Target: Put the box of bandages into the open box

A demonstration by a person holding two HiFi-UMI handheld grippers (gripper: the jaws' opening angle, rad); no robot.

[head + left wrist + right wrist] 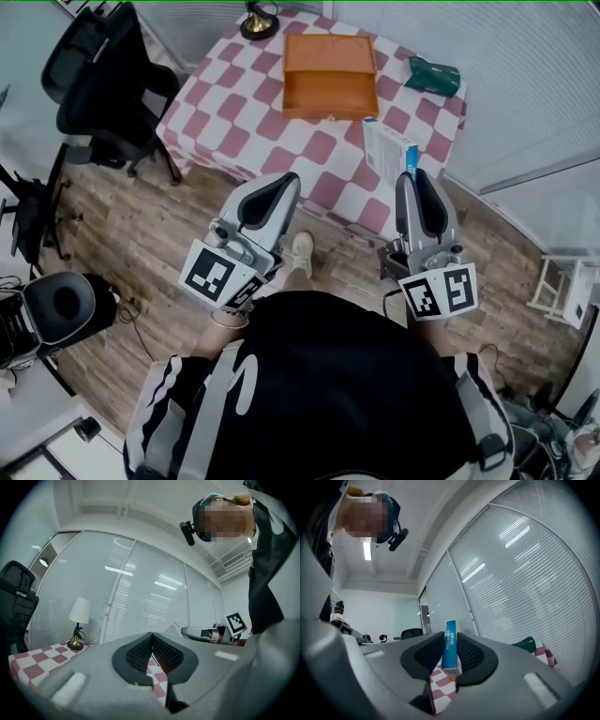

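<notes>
Right gripper (451,636) clamps the box of bandages (450,654), a thin blue-and-white carton, upright and edge-on between ribbed black pads. Left gripper (151,637): pad tips together, nothing between. Ahead of both jaws is the checked tablecloth (234,112). The open box (328,89), orange, shallow and rectangular, sits well beyond the carton, with bare cloth beside it.

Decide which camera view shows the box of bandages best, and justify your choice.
The head view: the box of bandages shows its broad face, held by the right gripper. The right gripper view gives only its narrow blue edge between the jaws; the left gripper view shows nothing clearly of it.
</notes>
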